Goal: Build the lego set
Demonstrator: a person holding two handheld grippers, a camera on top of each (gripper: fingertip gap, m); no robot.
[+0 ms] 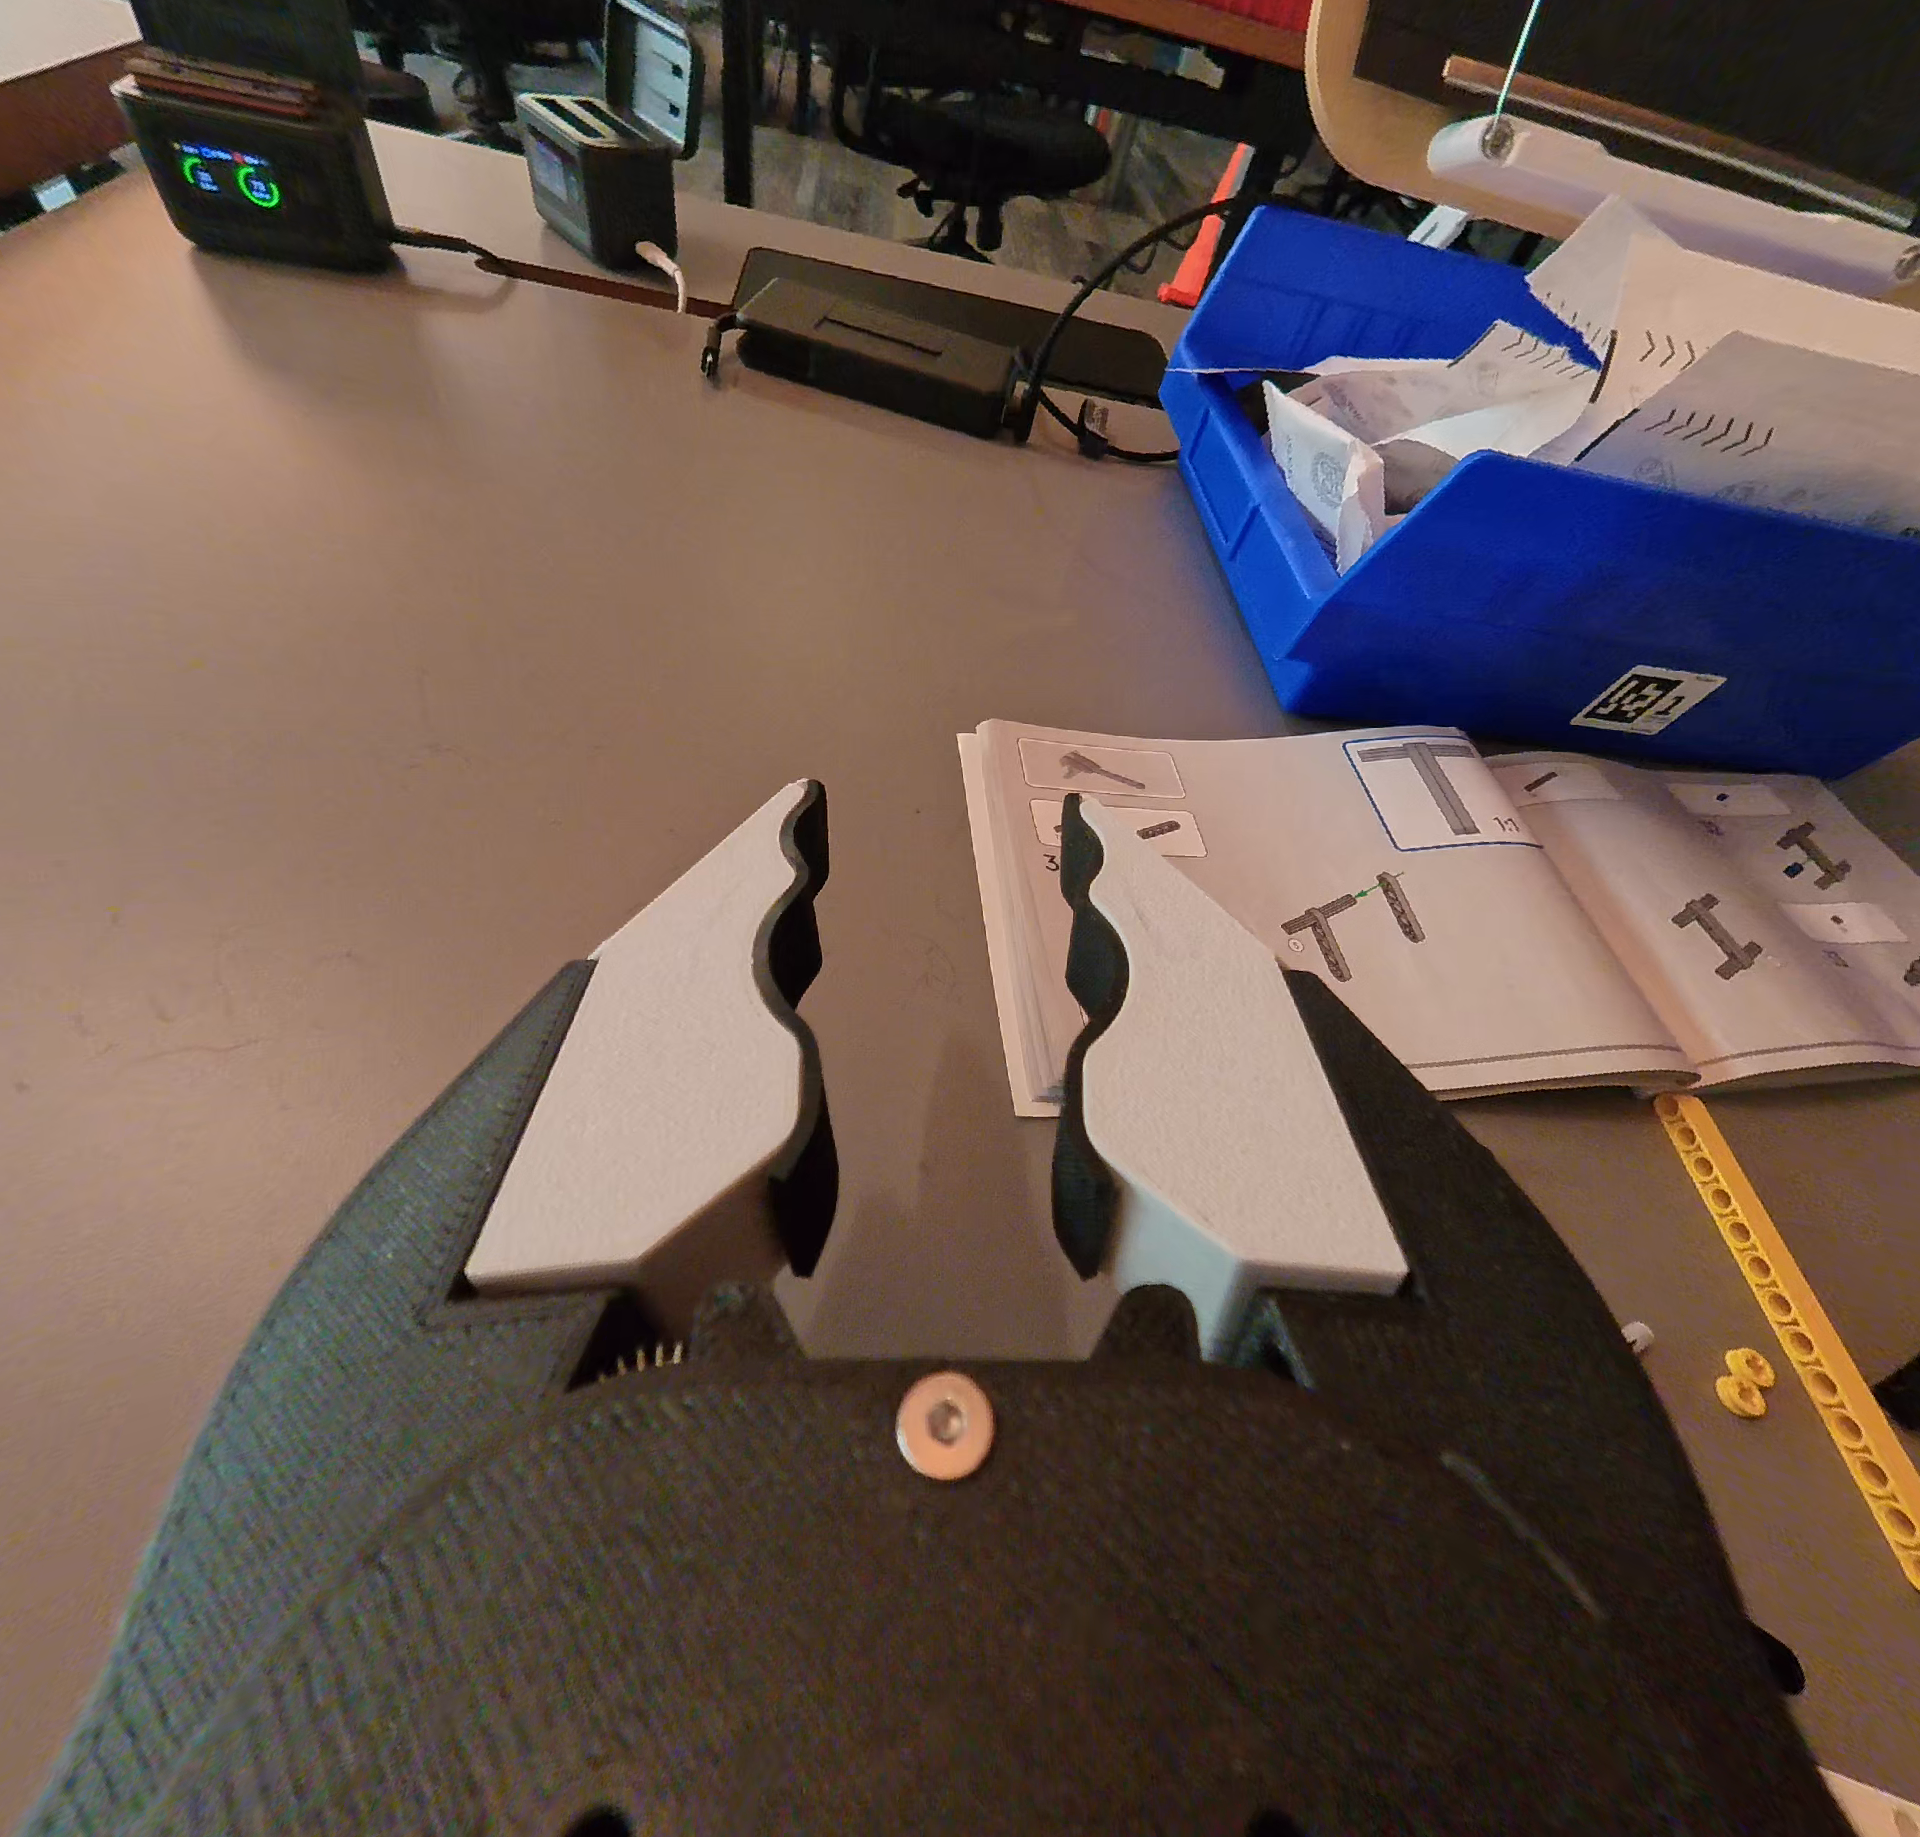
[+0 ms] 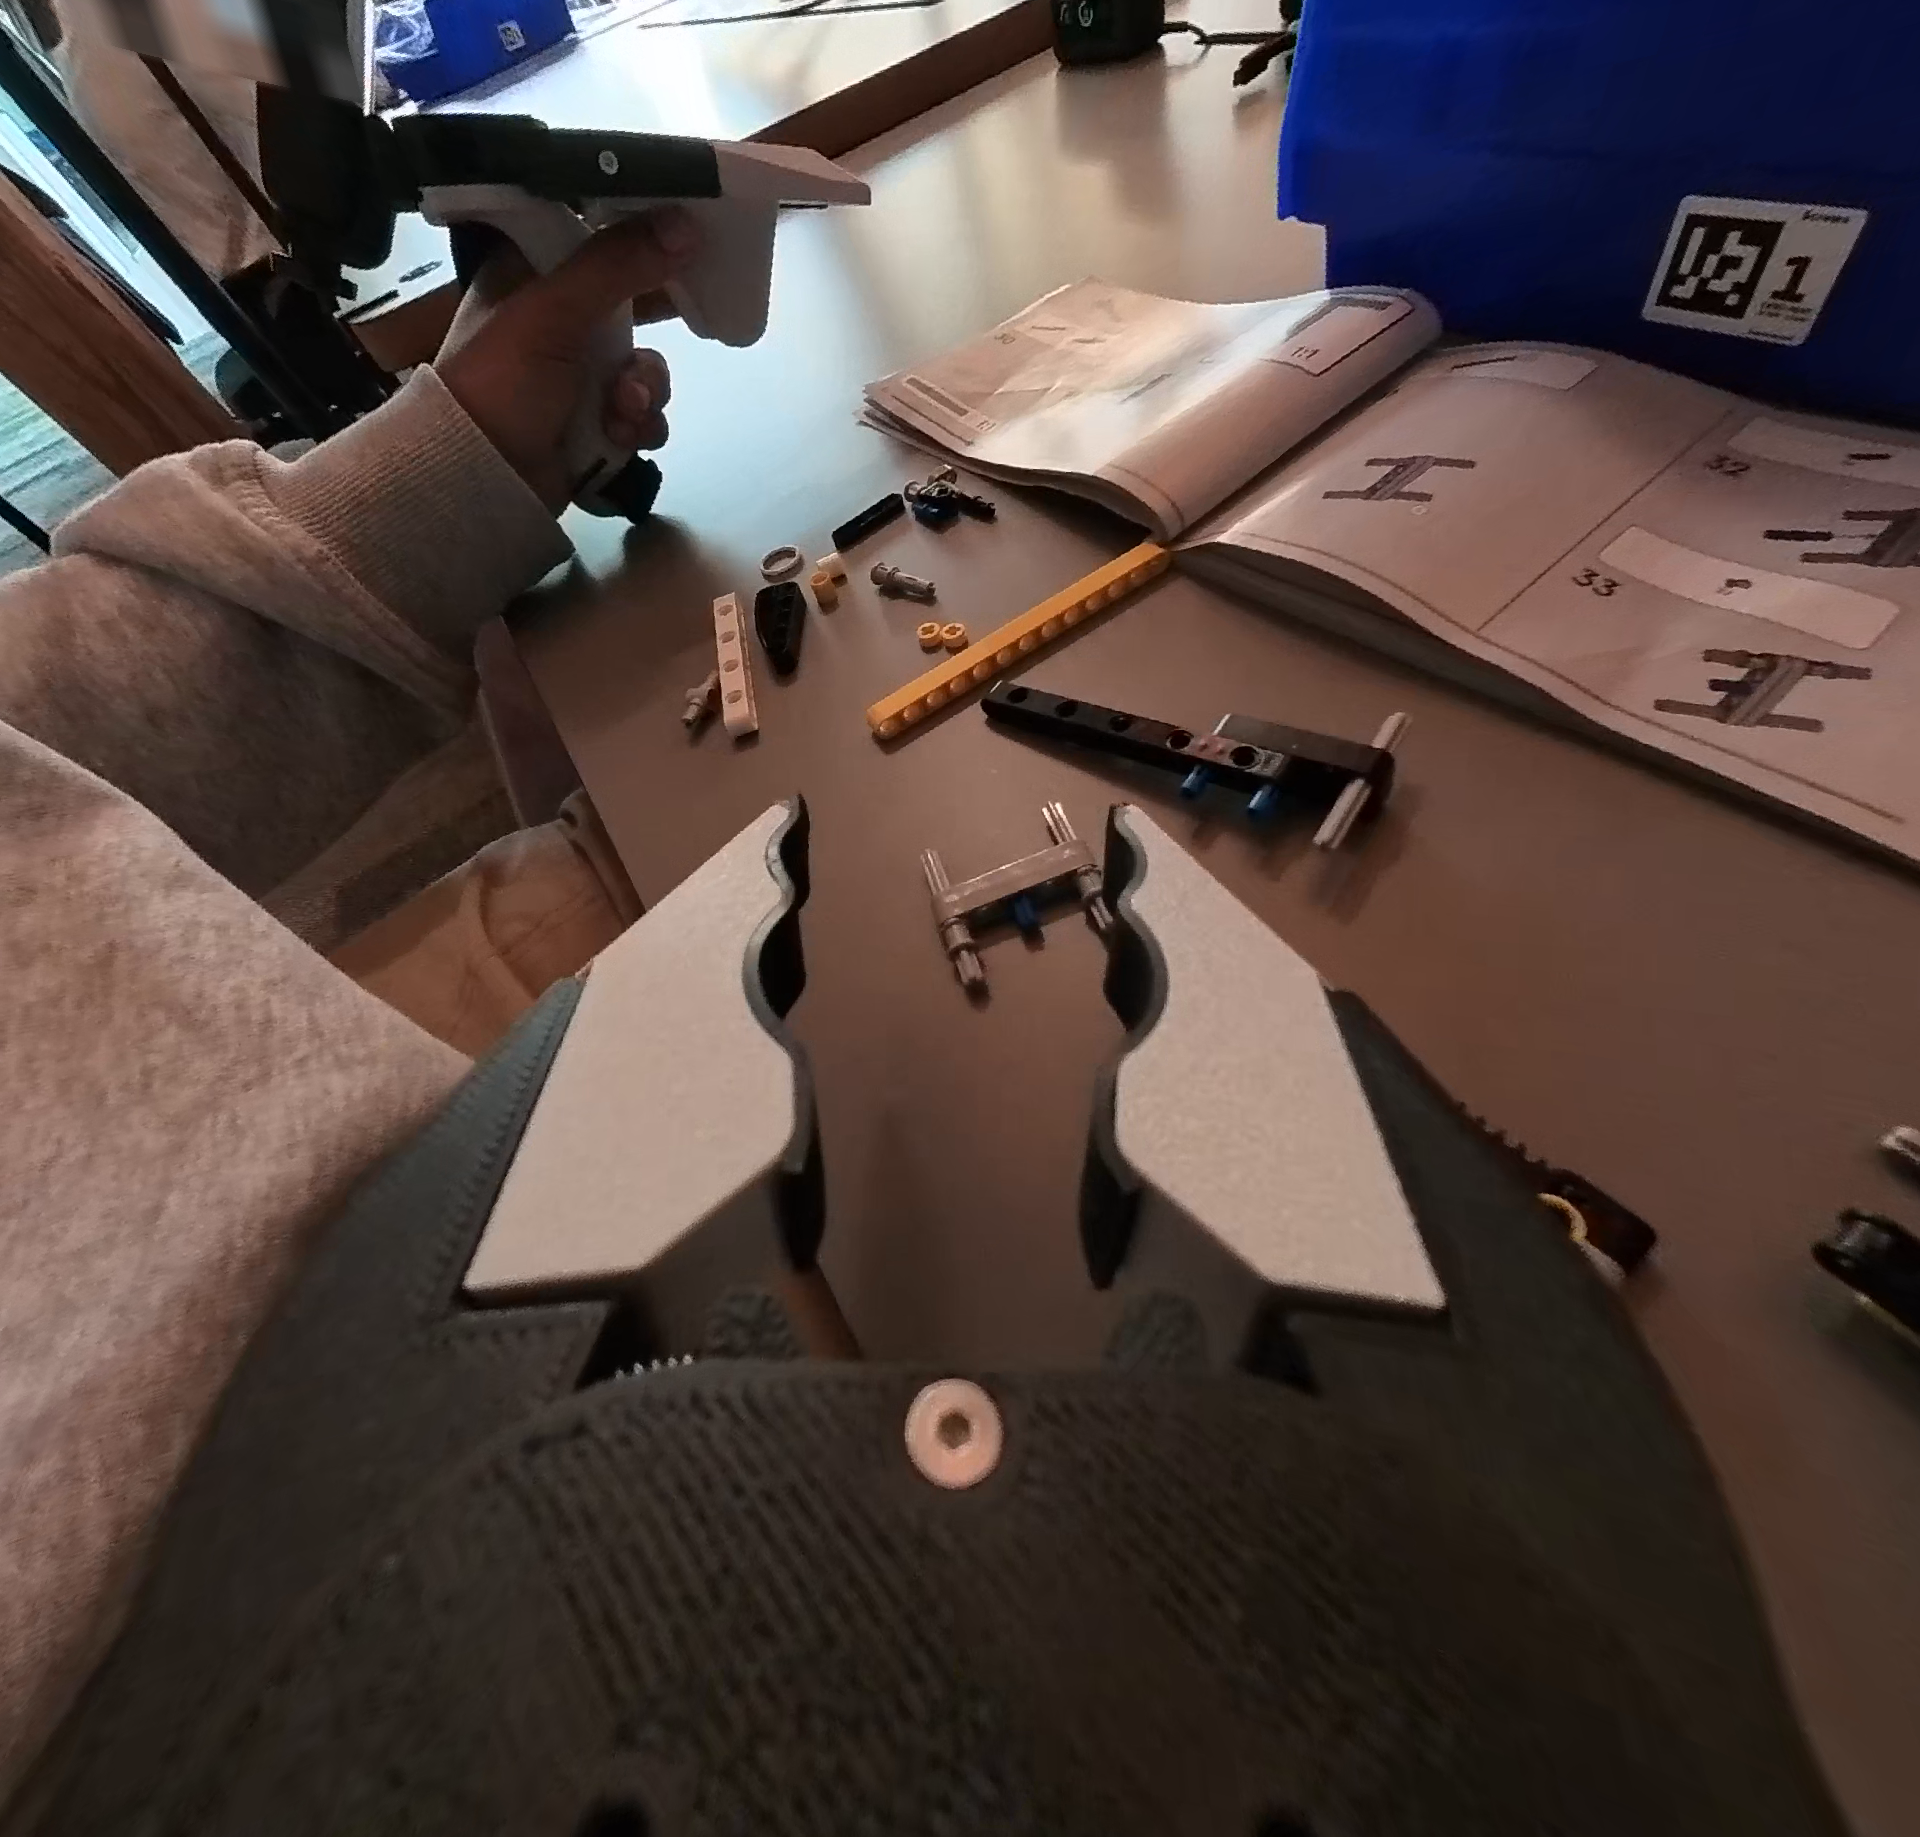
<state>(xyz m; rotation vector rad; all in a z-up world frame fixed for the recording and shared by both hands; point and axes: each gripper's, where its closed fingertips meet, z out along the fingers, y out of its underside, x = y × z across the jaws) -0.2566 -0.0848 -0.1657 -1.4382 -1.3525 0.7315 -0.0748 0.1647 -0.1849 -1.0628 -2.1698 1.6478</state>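
My right gripper (image 2: 956, 821) is open and empty, low over the table. A small grey beam assembly (image 2: 1013, 899) with grey axles and a blue pin lies just ahead between its fingertips, nearer the right finger. A black beam assembly (image 2: 1184, 748) with blue pins lies beyond it, and a long yellow beam (image 2: 1018, 639) beside that. Several small loose pieces (image 2: 821, 592) lie further left. My left gripper (image 1: 945, 811) is open and empty above bare table, left of the open instruction booklet (image 1: 1455, 904). It also shows in the right wrist view (image 2: 790, 182), held up in a hand.
A blue bin (image 1: 1558, 561) with torn paper bags stands behind the booklet (image 2: 1455, 540). The yellow beam (image 1: 1787, 1320) and a yellow bush (image 1: 1743, 1380) lie at the right in the left wrist view. Black chargers (image 1: 260, 156) and a power brick (image 1: 914, 333) sit at the far edge. A grey sleeve (image 2: 208, 696) is at the left. My right fingertips sit around 30 centimetres from my left ones. The left gripper is farther from the yellow bush (image 1: 1743, 1380), some 20 centimetres, than the right, some 11 centimetres. It is also in sight in the right wrist view (image 2: 945, 635).
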